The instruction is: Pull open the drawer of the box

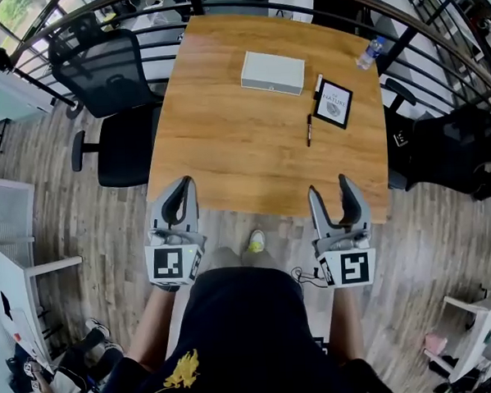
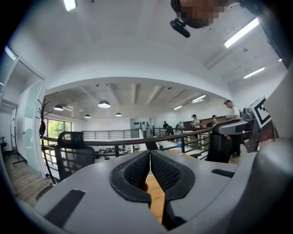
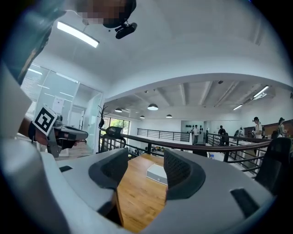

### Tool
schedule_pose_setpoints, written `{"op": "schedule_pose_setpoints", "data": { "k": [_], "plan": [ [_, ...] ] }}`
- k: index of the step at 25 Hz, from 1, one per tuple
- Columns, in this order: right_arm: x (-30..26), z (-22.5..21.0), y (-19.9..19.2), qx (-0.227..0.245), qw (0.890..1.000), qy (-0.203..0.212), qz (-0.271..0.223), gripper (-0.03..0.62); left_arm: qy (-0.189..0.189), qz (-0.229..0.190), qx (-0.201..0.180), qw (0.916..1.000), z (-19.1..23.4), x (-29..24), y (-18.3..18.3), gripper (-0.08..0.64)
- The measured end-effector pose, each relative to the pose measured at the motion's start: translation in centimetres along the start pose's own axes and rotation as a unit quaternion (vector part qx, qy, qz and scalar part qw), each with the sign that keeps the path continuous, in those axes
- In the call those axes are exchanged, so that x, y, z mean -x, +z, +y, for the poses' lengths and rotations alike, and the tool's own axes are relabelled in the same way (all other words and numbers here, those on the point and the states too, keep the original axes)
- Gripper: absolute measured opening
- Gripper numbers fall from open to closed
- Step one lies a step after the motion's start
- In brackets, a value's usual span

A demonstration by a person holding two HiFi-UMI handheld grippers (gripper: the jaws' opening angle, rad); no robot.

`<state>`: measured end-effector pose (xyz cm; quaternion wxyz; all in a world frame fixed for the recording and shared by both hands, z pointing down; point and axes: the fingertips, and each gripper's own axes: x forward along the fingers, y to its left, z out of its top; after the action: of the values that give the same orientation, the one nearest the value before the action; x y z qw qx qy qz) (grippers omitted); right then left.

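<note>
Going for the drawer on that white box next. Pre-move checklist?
1. Right tongs open and empty: ok.
2. Left tongs empty: ok; they are shut on nothing.
3. Tongs at the white box: not ok; both hover at the wooden table's near edge, and the box lies toward the far end.
4. Drawer front or pull found: cannot tell; no handle shows.
5. Way to the box free: ok for the left tongs; the pen lies close to the right tongs' line.
</note>
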<state>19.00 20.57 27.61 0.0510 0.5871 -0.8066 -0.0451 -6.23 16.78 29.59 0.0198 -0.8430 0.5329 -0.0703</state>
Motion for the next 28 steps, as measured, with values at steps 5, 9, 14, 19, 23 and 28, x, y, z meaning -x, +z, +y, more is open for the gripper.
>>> {"op": "schedule_pose_setpoints", "data": {
  "k": [5, 9, 14, 19, 23, 28],
  "plan": [
    [-2.5, -1.3, -2.0, -0.039, 0.999, -0.006, 0.016, 0.219, 0.006, 0.025, 0.009, 0.9996, 1.4, -0.5, -1.9, 0.018],
    [-4.9, -1.8, -2.7, -0.061, 0.998, -0.025, 0.018, 0.219, 0.010, 0.017, 0.014, 0.9997, 3.1, -2.5, -1.7, 0.018],
    [-7.5, -2.0, -2.6, -0.052, 0.997, -0.049, 0.029, 0.219, -0.011, 0.011, 0.019, 0.9997, 5.4, -5.6, -2.1, 0.018],
    [-11.2, -2.0, -2.8, -0.059, 0.993, -0.092, 0.047, 0.219, -0.032, 0.004, 0.032, 0.9989, 8.8, -9.7, -2.3, 0.018],
    [-15.3, -0.9, -3.7, -0.061, 0.990, -0.107, 0.072, 0.219, -0.059, 0.015, 0.053, 0.9968, 11.1, -13.0, -3.9, 0.018],
    [-21.6, -0.6, -5.7, -0.076, 0.987, -0.121, 0.075, 0.219, -0.103, 0.031, 0.048, 0.9931, 12.0, -16.8, -6.8, 0.018]
  ]
}}
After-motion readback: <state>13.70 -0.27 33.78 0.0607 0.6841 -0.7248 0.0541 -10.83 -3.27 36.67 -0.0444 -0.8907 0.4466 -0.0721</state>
